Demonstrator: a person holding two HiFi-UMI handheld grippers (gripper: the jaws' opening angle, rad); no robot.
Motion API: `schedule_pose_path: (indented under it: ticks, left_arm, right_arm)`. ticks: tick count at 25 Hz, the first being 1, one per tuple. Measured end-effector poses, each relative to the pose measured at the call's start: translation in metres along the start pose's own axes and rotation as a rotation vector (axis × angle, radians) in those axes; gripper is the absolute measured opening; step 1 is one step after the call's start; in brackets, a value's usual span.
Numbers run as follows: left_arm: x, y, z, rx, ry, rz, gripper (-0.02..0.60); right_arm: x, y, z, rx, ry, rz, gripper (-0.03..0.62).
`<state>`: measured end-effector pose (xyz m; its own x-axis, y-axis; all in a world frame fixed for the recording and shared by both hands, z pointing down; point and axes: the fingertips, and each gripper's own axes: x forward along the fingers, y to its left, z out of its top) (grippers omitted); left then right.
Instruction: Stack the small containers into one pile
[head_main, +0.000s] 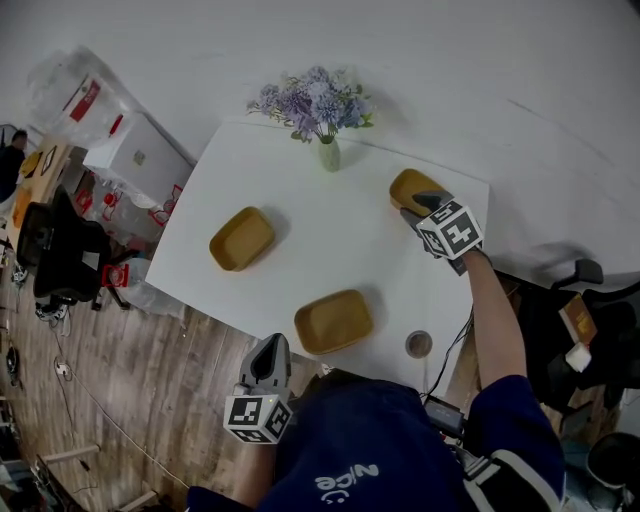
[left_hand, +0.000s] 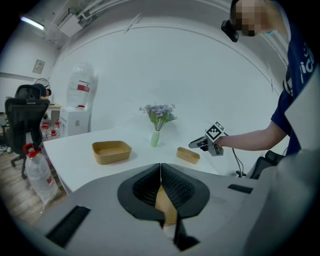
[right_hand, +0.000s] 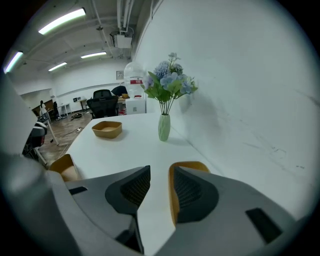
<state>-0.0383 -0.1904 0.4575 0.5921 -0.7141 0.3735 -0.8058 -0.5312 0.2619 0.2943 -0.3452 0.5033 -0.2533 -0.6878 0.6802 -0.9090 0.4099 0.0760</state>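
The container I am working at (head_main: 410, 185) sits at the table's far right corner, open side up, a shallow tan tray with rounded corners and a plain rim. In the right gripper view its near long wall (right_hand: 187, 164) stands in the gap between the jaws, close against the right-hand pad, while the rest of the tray lies beyond and under that jaw. Its long side runs along the jaw, away from the camera.

My right gripper (head_main: 415, 207) points down at it with its jaws well apart. The left-hand pad stands clear of the wall, so nothing is clamped.

Two matching trays also lie open side up on the white table (head_main: 330, 225). One (head_main: 241, 238) is near the left edge, its long axis slanting across the table. The other (head_main: 333, 321) is at the near edge, lying roughly along that edge.

My left gripper (head_main: 268, 350) hangs just off the near edge, beside that near tray. Its jaws are closed tip to tip. A tan surface shows through the opening below the tips.

A pale green vase of lilac flowers (head_main: 328, 153) stands at the far edge, between the left tray and the far right one.
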Motion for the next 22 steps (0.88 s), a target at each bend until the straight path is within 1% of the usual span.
schedule_pose_path:
  ticks: [5,7,10,12,16,19,22]
  left_arm:
    - [0.0,0.008,-0.003,-0.01,0.017,0.054,0.02]
    - [0.0,0.007,-0.003,-0.029,0.018,0.065,0.02]
    - [0.001,0.003,0.003,-0.085,0.0,0.056,0.02]
    - [0.004,-0.002,0.005,-0.1,-0.008,0.049,0.02]
    - [0.008,-0.012,0.003,-0.092,0.01,0.036,0.02]
    - [0.011,-0.026,0.006,-0.06,0.022,-0.012,0.02]
    - [0.016,-0.04,0.006,-0.028,0.031,-0.041,0.02]
  right_arm:
    - [0.027,-0.009,-0.019,0.006,0.054,0.028,0.152]
    - [0.036,-0.012,-0.027,-0.003,0.082,0.023,0.152]
    - [0.05,-0.016,-0.041,-0.016,0.121,0.0,0.152]
    - [0.055,-0.019,-0.048,-0.025,0.139,-0.003,0.152]
    - [0.061,-0.018,-0.056,-0.03,0.163,0.032,0.152]
    - [0.066,-0.014,-0.062,-0.098,0.198,0.031,0.152]
    - [0.067,-0.014,-0.066,-0.169,0.227,0.018,0.141]
